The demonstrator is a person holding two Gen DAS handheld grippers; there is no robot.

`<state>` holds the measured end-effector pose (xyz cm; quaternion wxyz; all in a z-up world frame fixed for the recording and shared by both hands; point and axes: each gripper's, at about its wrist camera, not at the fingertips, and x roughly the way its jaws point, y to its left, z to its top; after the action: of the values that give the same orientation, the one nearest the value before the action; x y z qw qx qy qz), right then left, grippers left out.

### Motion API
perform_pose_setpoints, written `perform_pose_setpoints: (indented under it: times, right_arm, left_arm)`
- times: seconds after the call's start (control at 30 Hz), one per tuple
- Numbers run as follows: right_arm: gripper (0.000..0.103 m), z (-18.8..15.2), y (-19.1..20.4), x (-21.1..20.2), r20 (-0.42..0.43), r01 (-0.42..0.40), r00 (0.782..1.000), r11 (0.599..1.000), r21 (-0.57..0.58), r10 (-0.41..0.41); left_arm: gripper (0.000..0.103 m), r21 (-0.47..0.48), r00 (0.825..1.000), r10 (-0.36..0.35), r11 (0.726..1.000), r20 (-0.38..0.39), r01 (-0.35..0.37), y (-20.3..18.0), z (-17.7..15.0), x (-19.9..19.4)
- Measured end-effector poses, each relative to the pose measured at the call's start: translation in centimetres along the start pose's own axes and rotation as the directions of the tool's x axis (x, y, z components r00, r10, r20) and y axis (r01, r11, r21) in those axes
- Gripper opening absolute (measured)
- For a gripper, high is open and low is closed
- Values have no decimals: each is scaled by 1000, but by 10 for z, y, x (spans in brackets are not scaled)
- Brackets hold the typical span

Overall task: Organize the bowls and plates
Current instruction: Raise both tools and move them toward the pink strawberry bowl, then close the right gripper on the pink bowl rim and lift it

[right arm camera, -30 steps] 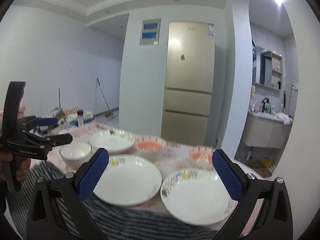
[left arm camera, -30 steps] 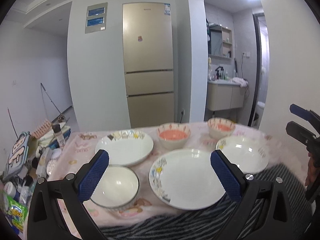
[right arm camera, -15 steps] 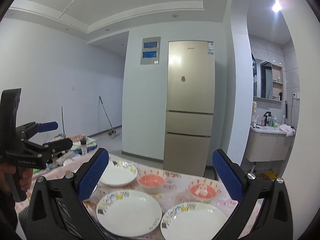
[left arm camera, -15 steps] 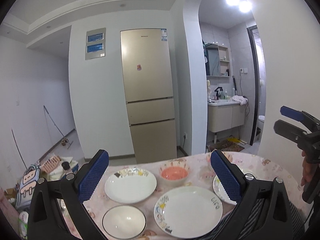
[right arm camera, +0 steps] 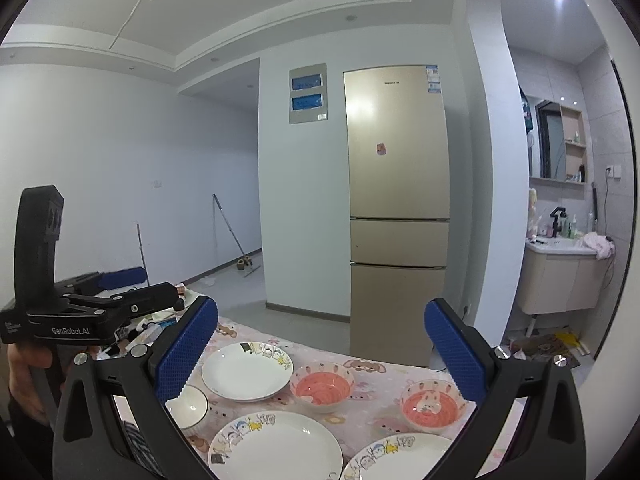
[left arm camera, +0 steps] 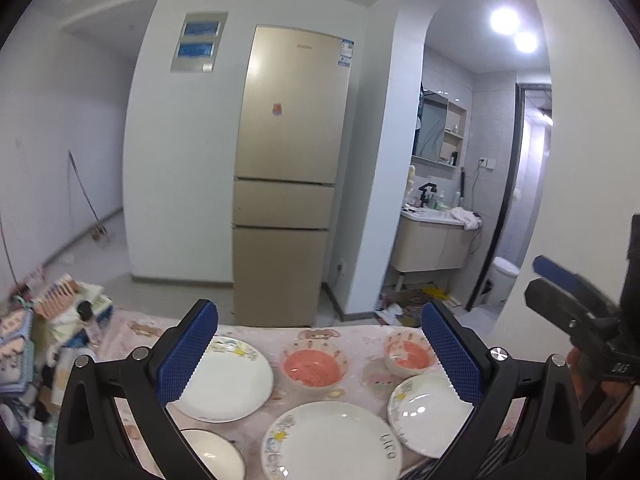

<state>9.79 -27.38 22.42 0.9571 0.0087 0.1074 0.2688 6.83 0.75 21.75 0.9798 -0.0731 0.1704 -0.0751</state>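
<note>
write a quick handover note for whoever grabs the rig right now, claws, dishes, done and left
Left claw: open, empty, held above the table.
Right claw: open, empty, also raised.
On the pink tablecloth: three plates, far left plate, near middle plate, near right plate. Two pink bowls, middle bowl and right bowl. One white bowl at near left.
Done: nothing stacked; every dish lies separate.
Left: probably stack plates together, nest the bowls.
</note>
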Motion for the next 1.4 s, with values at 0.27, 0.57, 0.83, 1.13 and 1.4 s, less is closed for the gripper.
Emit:
perform_pose_setpoints:
  times: [0.27,0.57,0.83,1.13,1.4]
  right_arm:
    - [103,21,-17,34,-12,-27,1000,1000,9,27]
    - [103,23,-32,84,-64,-30,997,999,32,32]
    - [103,-18,-53,137,-159,32,987,998,60,-22]
    - [94,-73,-57,194,-299,5,954,994,112,29]
    - [76,-106,-72,225,-377,47,926,983,177,24]
  left_arm:
    - [103,53,999,42,998,-18,-41,-1,22,43]
    - [103,28,994,60,998,-88,-57,6,17,108]
    - [103,-35,972,95,994,-217,-105,40,-14,169]
    - [83,21,926,177,983,-333,-180,36,-63,222]
    - [59,-11,888,169,981,-428,-192,47,-93,259]
